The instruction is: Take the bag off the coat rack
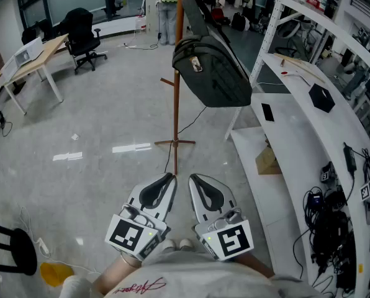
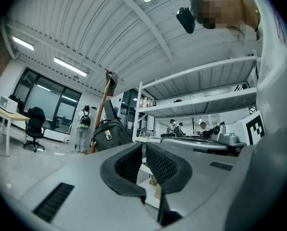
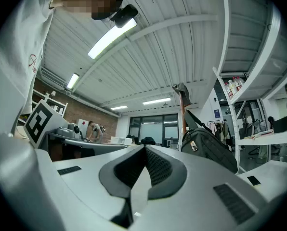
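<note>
A dark olive backpack [image 1: 213, 70] hangs by its strap from the top of a brown wooden coat rack [image 1: 177, 54], which stands on the grey floor ahead of me. My left gripper [image 1: 170, 177] and right gripper [image 1: 194, 178] are held side by side close to my body, well short of the rack. Both point level toward it, and both are shut with nothing between their pads. In the left gripper view the backpack [image 2: 110, 133] and rack pole [image 2: 101, 112] show far off to the left of the jaws. The right gripper view has the backpack [image 3: 208, 146] to the right of the jaws.
White shelving with a long workbench [image 1: 297, 113] runs along the right, close to the rack. A desk [image 1: 33, 58] and a black office chair [image 1: 82, 36] stand at the far left. A black stool [image 1: 14, 253] is near left. A person [image 1: 167, 5] stands beyond the rack.
</note>
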Action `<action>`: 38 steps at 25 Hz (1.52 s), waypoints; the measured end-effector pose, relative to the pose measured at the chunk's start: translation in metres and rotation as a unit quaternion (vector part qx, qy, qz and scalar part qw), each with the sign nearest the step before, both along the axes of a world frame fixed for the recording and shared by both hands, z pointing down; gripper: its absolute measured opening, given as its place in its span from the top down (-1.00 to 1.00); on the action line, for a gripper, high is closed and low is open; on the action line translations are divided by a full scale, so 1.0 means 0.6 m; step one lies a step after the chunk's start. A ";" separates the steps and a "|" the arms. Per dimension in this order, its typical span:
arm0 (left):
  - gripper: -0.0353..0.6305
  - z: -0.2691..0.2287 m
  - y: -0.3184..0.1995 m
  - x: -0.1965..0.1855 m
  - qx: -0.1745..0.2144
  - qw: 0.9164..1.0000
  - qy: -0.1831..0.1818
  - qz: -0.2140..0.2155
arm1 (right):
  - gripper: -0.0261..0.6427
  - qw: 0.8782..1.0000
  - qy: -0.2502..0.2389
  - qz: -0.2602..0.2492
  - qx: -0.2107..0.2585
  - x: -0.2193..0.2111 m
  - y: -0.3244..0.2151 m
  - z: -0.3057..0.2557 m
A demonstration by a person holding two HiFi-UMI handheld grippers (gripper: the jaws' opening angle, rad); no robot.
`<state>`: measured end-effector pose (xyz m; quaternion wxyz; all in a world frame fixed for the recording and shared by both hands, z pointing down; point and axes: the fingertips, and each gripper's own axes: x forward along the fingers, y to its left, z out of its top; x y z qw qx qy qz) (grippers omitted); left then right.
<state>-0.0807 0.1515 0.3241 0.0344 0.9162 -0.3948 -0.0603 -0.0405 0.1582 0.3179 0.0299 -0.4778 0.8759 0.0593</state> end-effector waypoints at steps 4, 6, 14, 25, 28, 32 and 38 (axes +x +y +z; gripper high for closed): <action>0.77 -0.002 -0.002 -0.001 -0.031 0.999 -0.015 -0.013 | 0.87 1.000 0.003 -0.004 -0.005 0.000 -0.002 0.003; 0.77 0.003 -0.002 0.000 -0.041 0.999 -0.021 -0.012 | 0.87 1.000 0.005 -0.005 -0.006 -0.001 -0.004 0.005; 0.77 0.001 -0.014 0.012 -0.020 0.999 -0.024 -0.005 | 0.87 1.000 0.007 -0.009 0.006 0.005 -0.016 0.000; 0.77 0.000 -0.055 0.038 -0.008 1.000 -0.008 -0.019 | 0.86 1.000 0.000 -0.023 0.014 0.049 -0.047 0.000; 0.77 0.006 -0.060 0.046 -0.003 1.000 -0.001 -0.029 | 0.86 1.000 -0.001 -0.026 0.009 0.065 -0.055 0.011; 0.77 0.020 -0.072 0.050 -0.025 0.999 -0.006 -0.046 | 0.86 1.000 0.010 -0.025 0.005 0.078 -0.075 0.025; 0.77 0.017 -0.124 0.052 -0.007 0.998 0.009 -0.059 | 0.86 0.999 0.023 -0.022 0.028 0.089 -0.121 0.018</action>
